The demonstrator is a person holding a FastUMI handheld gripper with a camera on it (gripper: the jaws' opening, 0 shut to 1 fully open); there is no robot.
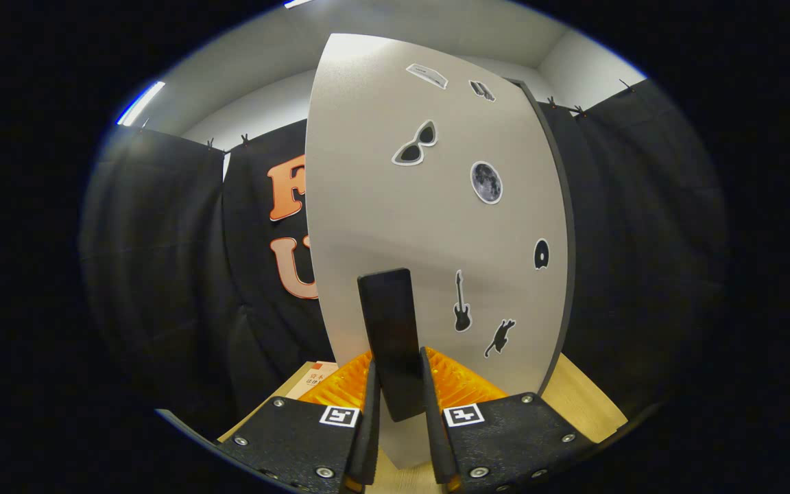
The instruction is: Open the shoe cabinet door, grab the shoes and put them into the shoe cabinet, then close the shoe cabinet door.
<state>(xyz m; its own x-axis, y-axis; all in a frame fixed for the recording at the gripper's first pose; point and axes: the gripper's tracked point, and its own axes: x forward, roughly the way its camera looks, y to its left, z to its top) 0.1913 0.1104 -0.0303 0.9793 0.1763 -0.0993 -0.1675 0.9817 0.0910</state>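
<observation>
While the cabinet door (429, 206) stands upright just ahead, the tongs (398, 384) pinch its dark handle (391, 336), one finger pressed on each side. Stickers dot the pale door: sunglasses (415, 144), a moon (486, 182), a guitar (461, 305) and a cat (500, 337). Beneath lies a wooden surface (583, 401), with black cloth (162, 261) hanging on the far side.

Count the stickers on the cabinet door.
7 on the door: two near the top, sunglasses, moon, disc, guitar, cat. The gripper is shut on the handle, which may hide more.
</observation>
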